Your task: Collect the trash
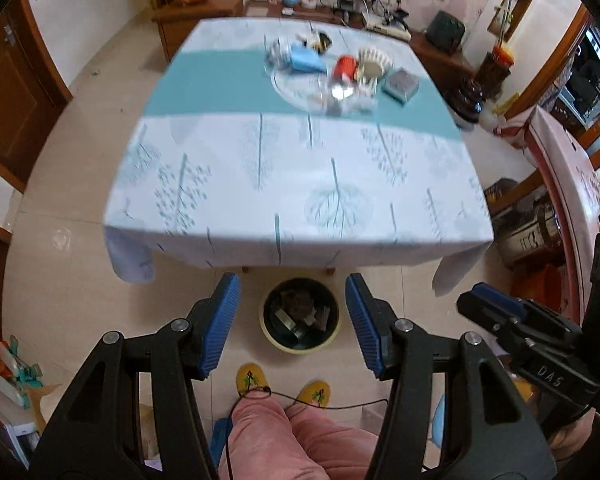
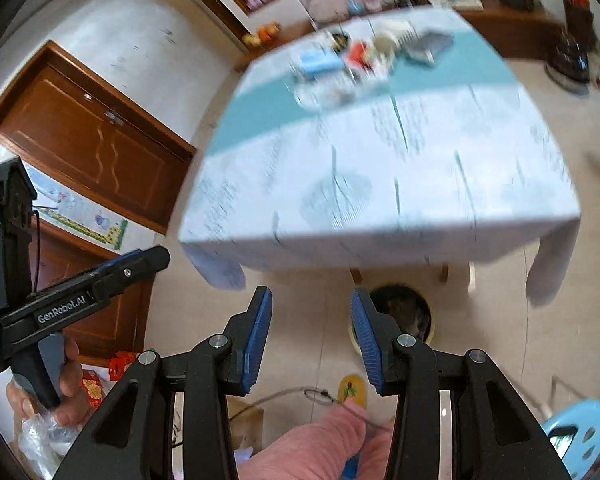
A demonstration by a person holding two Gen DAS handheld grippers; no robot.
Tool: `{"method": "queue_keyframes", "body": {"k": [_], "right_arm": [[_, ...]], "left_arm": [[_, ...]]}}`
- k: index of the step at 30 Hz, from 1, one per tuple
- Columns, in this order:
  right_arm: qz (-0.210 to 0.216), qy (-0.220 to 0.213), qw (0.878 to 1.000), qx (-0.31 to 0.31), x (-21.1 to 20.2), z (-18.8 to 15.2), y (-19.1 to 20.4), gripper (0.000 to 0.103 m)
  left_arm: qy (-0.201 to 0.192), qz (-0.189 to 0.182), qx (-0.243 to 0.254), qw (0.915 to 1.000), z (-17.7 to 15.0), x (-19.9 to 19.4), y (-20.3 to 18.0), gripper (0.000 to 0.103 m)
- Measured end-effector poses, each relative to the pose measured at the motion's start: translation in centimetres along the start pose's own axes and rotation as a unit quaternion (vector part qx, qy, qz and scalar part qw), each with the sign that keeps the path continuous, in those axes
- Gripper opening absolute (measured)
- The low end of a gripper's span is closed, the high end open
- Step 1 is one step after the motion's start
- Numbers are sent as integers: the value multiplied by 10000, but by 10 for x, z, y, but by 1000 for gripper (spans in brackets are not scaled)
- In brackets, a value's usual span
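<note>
Blue-padded fingers of the left gripper sit nearest the lens, spread wide and holding nothing, and directly beyond them on the floor stands the trash bin, tucked just under the near edge of the table. Its dark liner already holds a few scraps. In the right wrist view the right gripper is likewise released and empty, with the bin showing just past its right finger.

Whatever is left to collect lies at the far end of the table, on and around a clear glass plate (motion blur makes it hard to say which pieces are trash). Judging from this, the next reach should go high over the cloth, jaws kept wide, settle before closing, and take one light piece at a time so nothing else on the plate is dragged along.

Counted:
- grippers: two
- bins: one
- tables: one
- glass plates: one
- light blue packet: one
- red cup or can: one
- white ribbed paper cup: one
- small grey-teal box: one
- yellow slippers: two
</note>
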State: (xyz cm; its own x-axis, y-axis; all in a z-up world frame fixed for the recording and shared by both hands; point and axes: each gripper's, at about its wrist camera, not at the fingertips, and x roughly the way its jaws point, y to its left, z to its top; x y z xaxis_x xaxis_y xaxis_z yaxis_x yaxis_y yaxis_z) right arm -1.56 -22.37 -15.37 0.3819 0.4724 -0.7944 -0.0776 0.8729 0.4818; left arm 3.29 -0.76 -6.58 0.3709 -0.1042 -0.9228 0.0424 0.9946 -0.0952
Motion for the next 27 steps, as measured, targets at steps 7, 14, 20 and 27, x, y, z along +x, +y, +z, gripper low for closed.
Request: {"method": "queue_keyframes", "body": {"k": [7,14,20,27], "right_arm": [[334,-293,9990,70,-36,49,8,42],[575,-450,9964,423,-12,87,8,51],[531,-480,9930,943,50,137,-2,51],[357,-537,9744,2155,151,216,-30,54]], "left_arm": [[-402,187,36,9990,41,-49,-2,52],[-608,111,102,9980,99,-40,9,52],[-449,-12,489,9978,174,26,22,52],[-60,-179,1520,9882,277,132,29,52]]}}
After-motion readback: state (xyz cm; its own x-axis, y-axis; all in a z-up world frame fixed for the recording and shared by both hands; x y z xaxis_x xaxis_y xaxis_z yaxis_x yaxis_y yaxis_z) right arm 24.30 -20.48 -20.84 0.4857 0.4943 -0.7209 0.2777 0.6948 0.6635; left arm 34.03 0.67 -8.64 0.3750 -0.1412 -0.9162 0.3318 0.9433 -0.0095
